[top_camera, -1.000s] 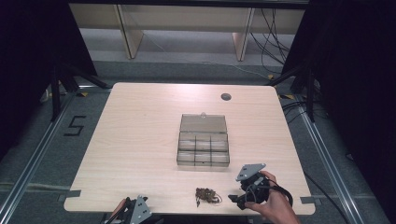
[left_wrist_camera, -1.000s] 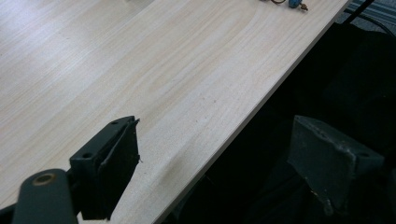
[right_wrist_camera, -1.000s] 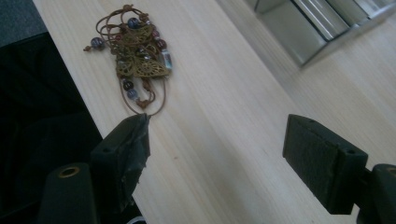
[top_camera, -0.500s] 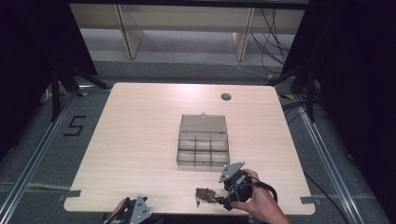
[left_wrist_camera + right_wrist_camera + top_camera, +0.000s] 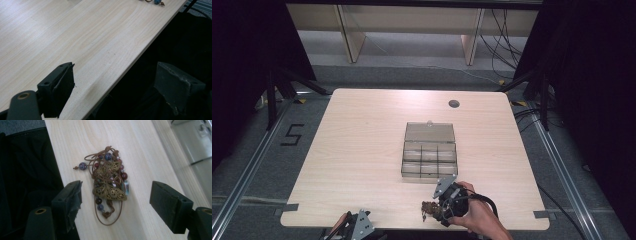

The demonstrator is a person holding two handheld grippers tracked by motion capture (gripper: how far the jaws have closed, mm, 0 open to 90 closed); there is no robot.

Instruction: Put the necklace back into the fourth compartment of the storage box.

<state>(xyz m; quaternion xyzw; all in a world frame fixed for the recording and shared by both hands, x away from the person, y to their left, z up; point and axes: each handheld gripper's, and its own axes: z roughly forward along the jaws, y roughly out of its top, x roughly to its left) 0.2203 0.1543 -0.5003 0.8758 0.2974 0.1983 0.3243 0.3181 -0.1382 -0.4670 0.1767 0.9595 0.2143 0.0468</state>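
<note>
Beaded jewellery, a tangle of brown cord, dark red and blue beads and brass filigree pieces, lay on the pale wooden table close to its near edge. In the right gripper view it sat between the two black jaws of the right claw, which stood apart on either side of it without pressing on it; those jaws had just been closing, yet a clear gap remained on both sides of the tangle. A loop of the cord reached toward the camera, and one blue bead on a short strand lay off toward the table's edge.

From the high view the right claw was held low over the table by the person's hand, just beside the jewellery, with the black cable curling over the wrist. A clear compartment box with its lid standing open rested farther in on the table, near the claw but not touching it. A dark round hole showed near the far edge of the table.

The left claw waited at the near edge of the table, well apart from the jewellery. In the left gripper view its jaws stood wide and released, one above the wood, the other past the edge, nothing between them.
</note>
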